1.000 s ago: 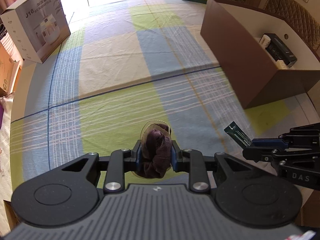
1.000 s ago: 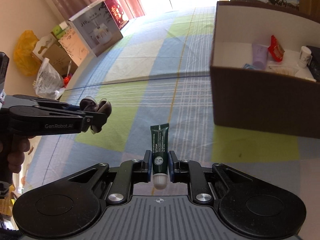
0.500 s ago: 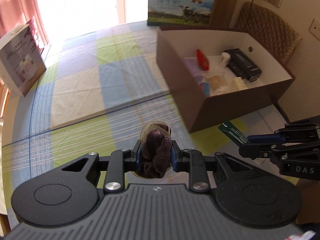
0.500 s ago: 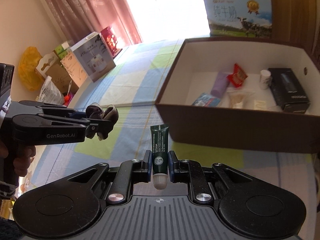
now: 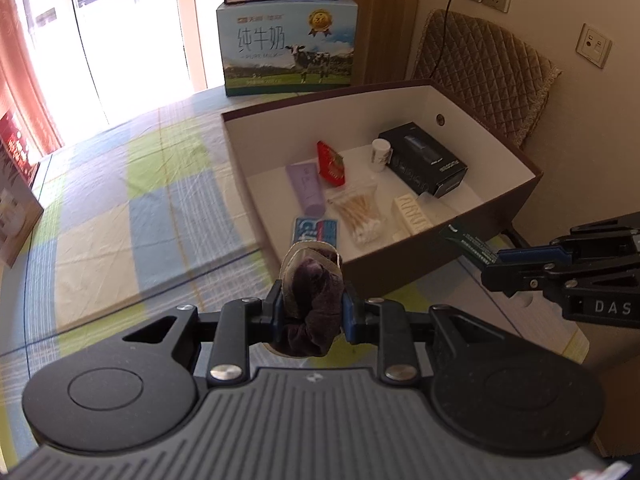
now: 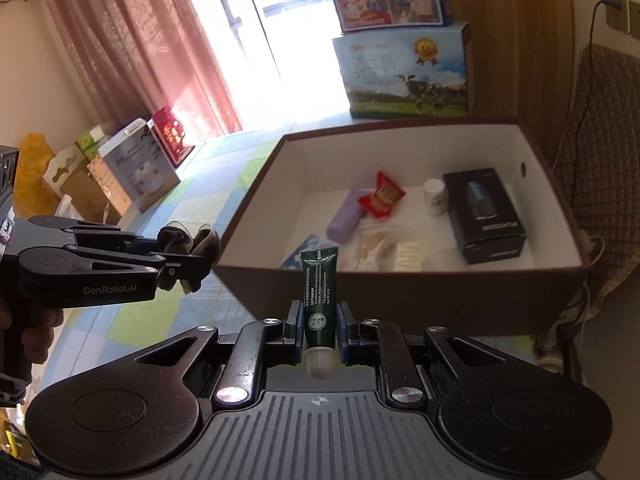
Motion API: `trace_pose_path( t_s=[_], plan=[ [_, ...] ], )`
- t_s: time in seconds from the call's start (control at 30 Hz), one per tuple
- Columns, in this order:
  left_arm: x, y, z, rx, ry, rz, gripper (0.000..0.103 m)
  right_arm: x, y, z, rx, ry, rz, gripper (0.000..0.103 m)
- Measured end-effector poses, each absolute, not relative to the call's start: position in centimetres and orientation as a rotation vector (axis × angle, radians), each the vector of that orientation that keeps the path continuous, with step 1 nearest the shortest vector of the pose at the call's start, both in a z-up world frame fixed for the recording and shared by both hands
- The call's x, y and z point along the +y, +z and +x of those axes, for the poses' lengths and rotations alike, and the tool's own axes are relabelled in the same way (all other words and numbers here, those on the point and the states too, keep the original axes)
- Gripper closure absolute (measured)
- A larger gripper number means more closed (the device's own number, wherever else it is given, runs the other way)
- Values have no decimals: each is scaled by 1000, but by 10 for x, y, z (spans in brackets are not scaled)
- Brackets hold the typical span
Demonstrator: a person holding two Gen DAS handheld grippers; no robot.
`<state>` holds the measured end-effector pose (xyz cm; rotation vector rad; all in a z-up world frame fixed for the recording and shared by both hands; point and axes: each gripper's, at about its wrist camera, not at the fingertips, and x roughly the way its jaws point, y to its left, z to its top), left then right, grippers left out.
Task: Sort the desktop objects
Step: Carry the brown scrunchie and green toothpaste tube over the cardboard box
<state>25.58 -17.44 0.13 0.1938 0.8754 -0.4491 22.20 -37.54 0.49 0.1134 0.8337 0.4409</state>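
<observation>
- The left gripper [image 5: 313, 312], raised above a checked tablecloth [image 5: 120, 208], has its two fingers closed around a dark purple scrunchie [image 5: 312, 304] that bulges out above and below the blue pads
- The right gripper [image 6: 319, 326] clamps a dark green tube [image 6: 319, 300] near its white cap, cap toward the camera, crimped end pointing up and forward
- Both tools are held in the air side by side, just short of the near wall of a brown storage box [image 6: 400, 300] with a white interior; in the right wrist view the left gripper and its scrunchie sit off to the left of the box's near corner
- Inside the box lie a lilac tube [image 5: 306, 190], a red sachet [image 5: 331, 162], a small white bottle [image 5: 380, 155], a black carton [image 5: 424, 164], a bag of cotton swabs [image 5: 360, 216], a blue-and-red packet [image 5: 316, 230] and a cream ridged block [image 5: 412, 214]
- A milk carton case [image 5: 288, 48] printed with a cow stands beyond the box, and a quilted chair back [image 5: 480, 76] rises to the right against the wall
</observation>
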Motion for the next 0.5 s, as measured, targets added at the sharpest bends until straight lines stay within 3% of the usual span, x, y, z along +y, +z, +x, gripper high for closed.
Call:
trace_pose_path(
  t_s=[0.5],
  plan=[
    [-232,3,296,869,-427,187,80,-425,12,293,782,422,95,90]
  ],
)
